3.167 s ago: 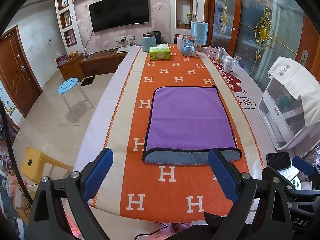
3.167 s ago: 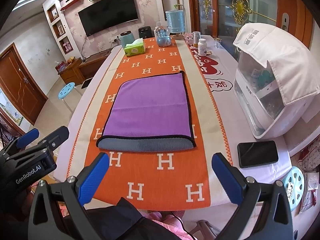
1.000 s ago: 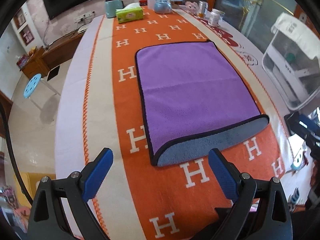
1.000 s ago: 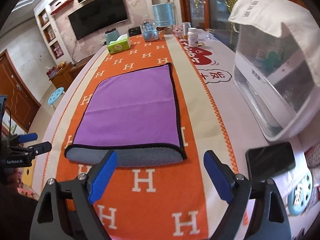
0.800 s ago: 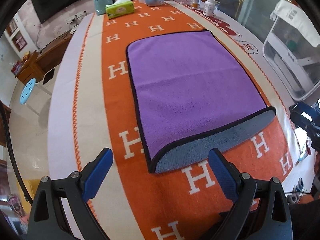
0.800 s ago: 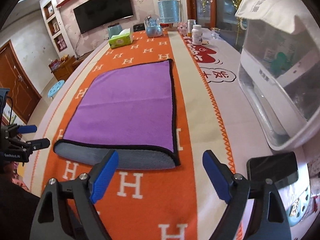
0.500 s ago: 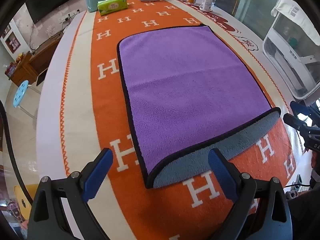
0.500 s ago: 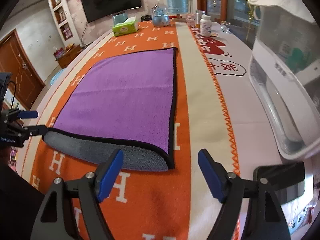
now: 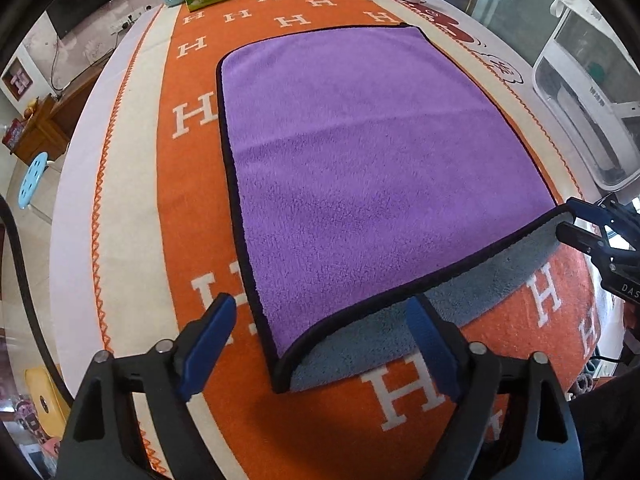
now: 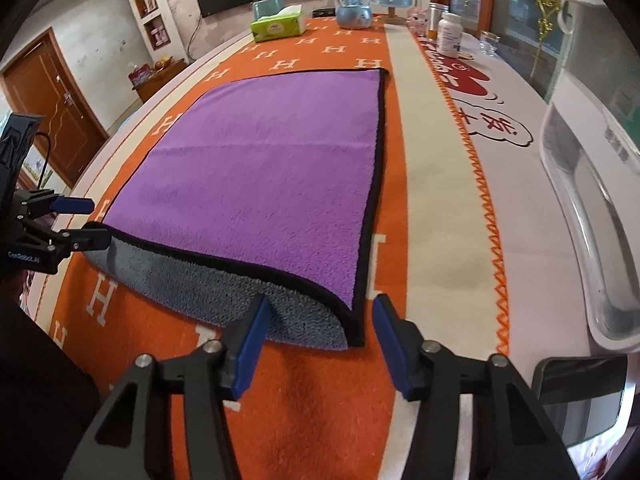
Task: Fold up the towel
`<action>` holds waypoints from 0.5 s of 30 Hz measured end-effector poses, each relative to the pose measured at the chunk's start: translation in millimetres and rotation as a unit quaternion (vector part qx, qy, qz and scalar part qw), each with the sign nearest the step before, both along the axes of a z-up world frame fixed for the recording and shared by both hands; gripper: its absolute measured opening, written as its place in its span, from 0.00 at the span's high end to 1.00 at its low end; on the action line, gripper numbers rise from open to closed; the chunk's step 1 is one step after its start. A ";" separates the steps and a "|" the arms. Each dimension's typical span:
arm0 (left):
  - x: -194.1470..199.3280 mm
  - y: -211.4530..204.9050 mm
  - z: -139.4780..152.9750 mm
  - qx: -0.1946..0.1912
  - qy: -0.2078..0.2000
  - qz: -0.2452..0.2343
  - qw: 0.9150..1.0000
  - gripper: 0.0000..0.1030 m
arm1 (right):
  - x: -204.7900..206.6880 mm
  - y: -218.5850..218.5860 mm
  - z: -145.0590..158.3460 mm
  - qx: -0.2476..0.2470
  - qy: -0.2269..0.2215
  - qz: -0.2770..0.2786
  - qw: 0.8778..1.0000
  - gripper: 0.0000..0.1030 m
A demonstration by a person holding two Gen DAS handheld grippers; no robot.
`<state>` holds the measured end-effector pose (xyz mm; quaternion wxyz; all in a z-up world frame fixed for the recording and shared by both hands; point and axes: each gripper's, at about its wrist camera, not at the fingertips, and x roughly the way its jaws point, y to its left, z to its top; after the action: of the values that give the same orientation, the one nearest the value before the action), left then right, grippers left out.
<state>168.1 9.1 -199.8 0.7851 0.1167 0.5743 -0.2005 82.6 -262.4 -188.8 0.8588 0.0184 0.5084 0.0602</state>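
Note:
A purple towel [image 9: 360,152] with black trim and a grey underside lies folded once on the orange H-patterned table runner [image 9: 188,184]; its rolled fold edge faces me. It also shows in the right wrist view [image 10: 260,168]. My left gripper [image 9: 320,340] is open, its fingers straddling the near left corner of the fold. My right gripper [image 10: 320,340] is open, its fingers straddling the near right corner. Each gripper shows at the edge of the other's view, at the towel's opposite corner.
A white appliance [image 10: 592,208] stands on the right and a dark phone [image 10: 580,376] lies near the table's front right. A green tissue box [image 10: 278,24], snow globe [image 10: 354,10], pill bottle [image 10: 450,34] and lamp stand at the far end.
Both grippers have moved down and forward to the towel's near corners. Their fingers have narrowed, the right more than the left. The towel has not moved.

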 end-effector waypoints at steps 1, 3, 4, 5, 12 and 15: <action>-0.3 0.4 -0.7 0.000 0.001 0.001 1.000 0.21 | 0.4 0.5 -0.8 0.000 0.001 0.003 1.000 0.54; -1.3 0.9 -1.8 0.001 0.001 0.001 1.000 0.23 | 1.5 0.6 -1.0 0.001 0.002 0.006 1.000 0.56; -1.6 0.9 -2.1 0.001 0.001 0.001 1.000 0.24 | 1.7 0.9 -0.9 0.000 0.002 0.008 1.000 0.57; -2.2 0.7 -2.2 0.001 0.001 0.000 1.000 0.29 | 1.8 1.0 -0.9 -0.002 0.003 0.009 1.000 0.58; -4.6 -0.9 -4.0 -0.007 0.016 -0.008 1.000 0.53 | 0.5 1.5 -0.3 -0.007 0.008 0.010 1.000 0.65; -6.2 -2.1 -3.0 -0.006 0.013 -0.016 1.000 0.60 | -0.6 1.3 0.0 -0.010 0.008 0.008 1.000 0.70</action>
<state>161.9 7.0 -202.8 0.7751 0.1185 0.5810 -0.2182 82.1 -261.1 -188.9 0.8541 0.0063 0.5163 0.0621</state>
